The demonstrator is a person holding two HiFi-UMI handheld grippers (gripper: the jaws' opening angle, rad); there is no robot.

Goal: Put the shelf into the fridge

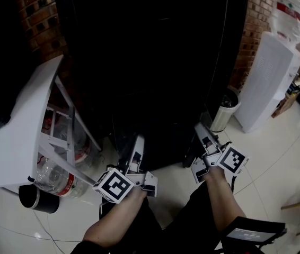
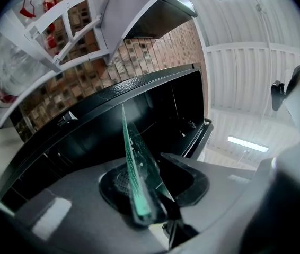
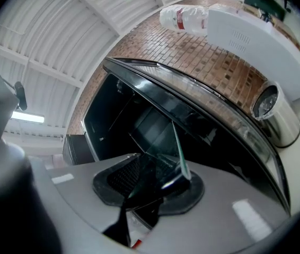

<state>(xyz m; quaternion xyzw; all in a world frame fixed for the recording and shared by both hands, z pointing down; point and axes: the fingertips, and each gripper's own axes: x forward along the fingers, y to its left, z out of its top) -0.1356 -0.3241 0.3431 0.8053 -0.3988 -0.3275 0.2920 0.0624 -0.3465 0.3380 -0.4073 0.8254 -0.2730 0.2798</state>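
I stand in front of the black fridge (image 1: 155, 62), whose dark open inside also shows in the left gripper view (image 2: 160, 115) and the right gripper view (image 3: 123, 120). Both grippers hold a clear glass shelf by its green-tinted edge. My left gripper (image 2: 149, 194) is shut on the shelf (image 2: 132, 160), which runs edge-on toward the fridge opening. My right gripper (image 3: 151, 183) is shut on the shelf's other side (image 3: 180, 151). In the head view the left gripper (image 1: 138, 143) and right gripper (image 1: 199, 130) point at the fridge's lower part. The glass itself is barely visible there against the dark.
A white rack (image 1: 23, 126) stands at the left, with a large water bottle (image 1: 54, 179) and a black cup (image 1: 37, 200) below it. To the right of the fridge are a steel bin (image 1: 225, 110) and a white water dispenser (image 1: 269, 78). A brick wall is behind.
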